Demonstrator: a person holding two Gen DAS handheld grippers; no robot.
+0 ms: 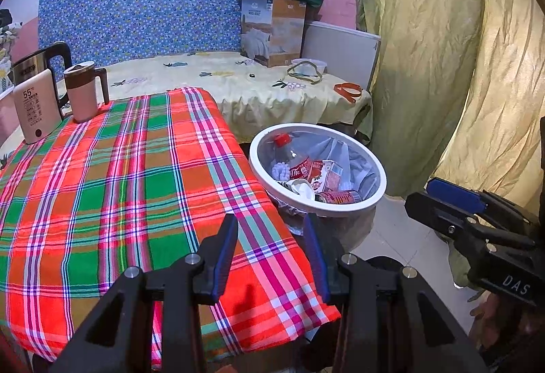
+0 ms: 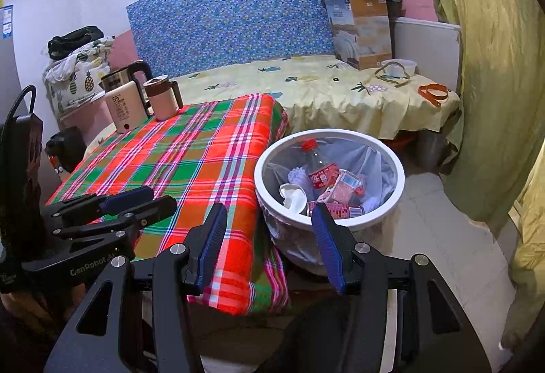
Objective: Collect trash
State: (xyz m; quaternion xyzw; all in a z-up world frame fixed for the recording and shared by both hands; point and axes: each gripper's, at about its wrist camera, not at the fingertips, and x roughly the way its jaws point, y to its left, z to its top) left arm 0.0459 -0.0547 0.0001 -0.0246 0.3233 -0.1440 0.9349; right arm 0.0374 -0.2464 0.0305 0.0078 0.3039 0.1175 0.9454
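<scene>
A white-rimmed trash bin (image 1: pixel 374 199) with a clear liner stands on the floor right of the table; it also shows in the right wrist view (image 2: pixel 398 179). Inside lie a red-capped plastic bottle (image 1: pixel 293 159) (image 2: pixel 320 168), a red and white carton (image 1: pixel 323 173) (image 2: pixel 344 189), a red can (image 1: pixel 339 196) and crumpled white paper (image 1: pixel 303 187) (image 2: pixel 293 196). My left gripper (image 1: pixel 270 254) is open and empty over the table's near right corner. My right gripper (image 2: pixel 272 243) is open and empty, just in front of the bin.
The table has a red-green plaid cloth (image 1: pixel 119 185) (image 2: pixel 190 155). A kettle (image 1: pixel 32 107) and a pink mug (image 1: pixel 83 90) stand at its far left. Behind is a bed (image 1: pixel 272 83) with a box (image 1: pixel 272 29) and straps. Yellow-green curtains (image 1: pixel 442 49) hang at right.
</scene>
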